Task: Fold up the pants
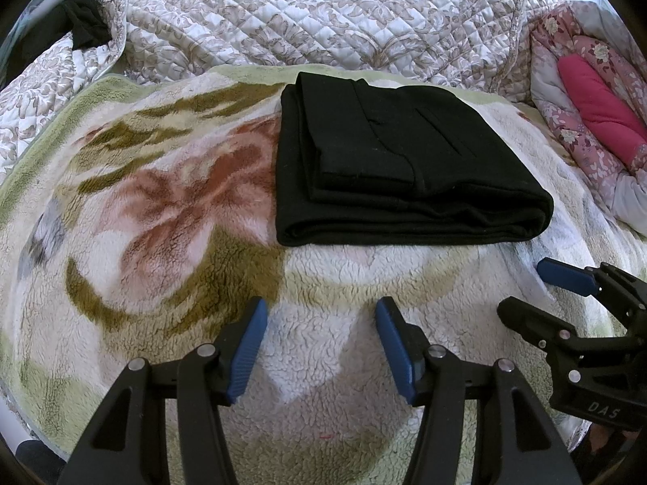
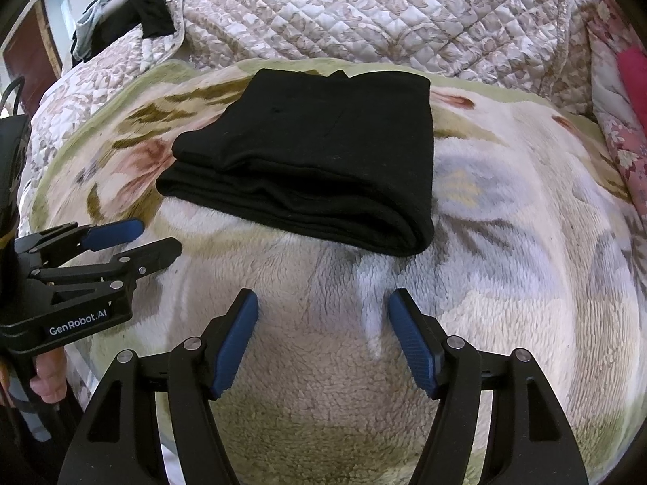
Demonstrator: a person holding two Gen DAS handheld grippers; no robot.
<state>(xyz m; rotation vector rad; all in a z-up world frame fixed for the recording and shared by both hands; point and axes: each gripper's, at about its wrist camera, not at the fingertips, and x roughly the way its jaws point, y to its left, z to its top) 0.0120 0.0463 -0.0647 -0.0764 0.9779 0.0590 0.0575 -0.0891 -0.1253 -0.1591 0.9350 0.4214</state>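
Note:
Black pants (image 1: 400, 161) lie folded into a compact stack of layers on a fleecy floral blanket (image 1: 161, 210); the right wrist view shows the same pants (image 2: 315, 161) ahead and slightly left. My left gripper (image 1: 321, 315) hovers over the blanket in front of the stack, open, with only fleece between its blue pads. My right gripper (image 2: 323, 303) is also open and holds nothing, just short of the stack's near corner. Each gripper shows at the side of the other's view: the right gripper (image 1: 529, 287) and the left gripper (image 2: 161, 236). Neither touches the pants.
A quilted beige bedspread (image 1: 323, 12) rises behind the blanket. A pink floral quilt with a magenta lining (image 1: 594, 109) lies at the right. Dark clothes (image 2: 133, 12) are piled at the far left. A hand (image 2: 48, 384) grips the left tool's handle.

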